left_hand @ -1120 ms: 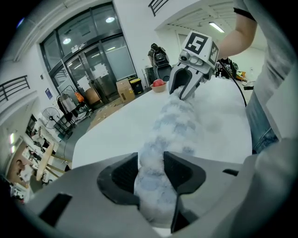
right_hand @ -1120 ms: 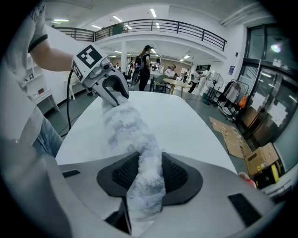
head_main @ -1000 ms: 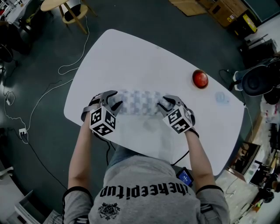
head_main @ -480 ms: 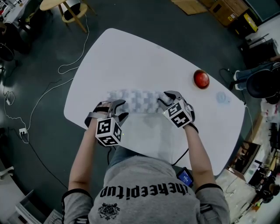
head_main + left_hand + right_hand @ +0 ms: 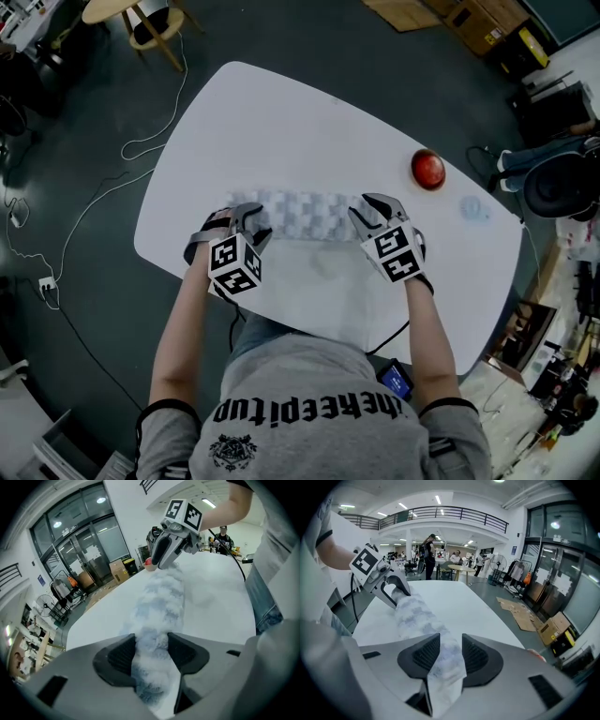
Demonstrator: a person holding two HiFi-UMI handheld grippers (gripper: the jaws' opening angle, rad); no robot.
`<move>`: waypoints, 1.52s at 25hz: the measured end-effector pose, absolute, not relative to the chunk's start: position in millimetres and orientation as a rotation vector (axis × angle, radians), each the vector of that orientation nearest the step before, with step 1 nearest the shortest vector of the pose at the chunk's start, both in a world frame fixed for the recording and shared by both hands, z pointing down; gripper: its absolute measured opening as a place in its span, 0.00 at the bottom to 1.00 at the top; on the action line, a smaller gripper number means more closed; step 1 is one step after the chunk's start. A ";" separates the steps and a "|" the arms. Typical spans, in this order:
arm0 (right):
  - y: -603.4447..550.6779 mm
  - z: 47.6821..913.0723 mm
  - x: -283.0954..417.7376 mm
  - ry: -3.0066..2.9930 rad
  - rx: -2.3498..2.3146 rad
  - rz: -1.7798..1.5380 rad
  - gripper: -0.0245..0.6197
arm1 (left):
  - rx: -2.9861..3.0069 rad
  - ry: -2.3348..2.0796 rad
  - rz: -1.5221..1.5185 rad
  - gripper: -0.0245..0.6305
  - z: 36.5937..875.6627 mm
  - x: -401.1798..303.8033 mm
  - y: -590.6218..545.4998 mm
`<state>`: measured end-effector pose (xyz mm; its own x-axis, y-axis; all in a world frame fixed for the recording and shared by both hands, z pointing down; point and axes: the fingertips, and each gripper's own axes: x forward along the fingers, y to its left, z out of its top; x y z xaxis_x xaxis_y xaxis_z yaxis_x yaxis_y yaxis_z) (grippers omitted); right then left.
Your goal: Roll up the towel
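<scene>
- Lying on the white counter [image 5: 281, 122], on the half nearer the person, the towel [image 5: 305, 214] is seen as a pale checked roll running from left to right.
- The roll's left end is straddled by the left gripper [image 5: 248, 220]. Its 2 jaws have just been opening and now stand wide. The fluffy end of the roll lies between them and fills the gap, but no squeeze on it can be seen.
- The roll's right end is clamped by the right gripper [image 5: 370, 211]. Its 2 jaws are closed partway onto the cloth, and a loose flap of towel is seen hanging back between the pads.
- Both grippers are pointed downward and away from the person, 1 at each end of the roll.
- 1 red round thing [image 5: 428, 169] is seen on the counter to the right, well apart from the towel.
</scene>
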<state>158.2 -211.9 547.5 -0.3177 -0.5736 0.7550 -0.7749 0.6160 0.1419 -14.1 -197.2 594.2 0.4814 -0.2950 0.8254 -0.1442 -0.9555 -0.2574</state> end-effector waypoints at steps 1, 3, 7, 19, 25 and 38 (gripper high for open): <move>-209.9 545.5 160.1 -2.018 1.063 0.305 0.26 | -2.571 0.386 -1.480 0.37 594.2 -14.3 -199.3; -203.1 545.4 161.4 -2.009 1.054 0.305 0.26 | -2.576 0.389 -1.483 0.37 594.6 -14.6 -202.4; -190.9 557.7 163.5 -1.997 1.049 0.350 0.26 | -2.598 0.380 -1.487 0.37 598.8 -13.4 -204.3; -202.8 572.6 171.5 -1.994 1.166 0.458 0.26 | -2.769 0.469 -1.333 0.39 577.8 -13.8 -203.1; -190.3 532.1 163.5 -2.123 1.276 0.453 0.26 | -2.964 0.799 -1.021 0.39 529.8 -15.0 -210.0; -141.8 432.1 131.8 -2.366 1.395 0.243 0.04 | -2.914 1.443 -0.391 0.04 410.7 -28.3 -166.1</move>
<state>131.8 -141.8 432.1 -0.4338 -0.8034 0.4079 -0.8695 0.4919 0.0442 -28.3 -166.1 410.7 0.5853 -0.7647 0.2698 -0.7963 -0.6047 0.0135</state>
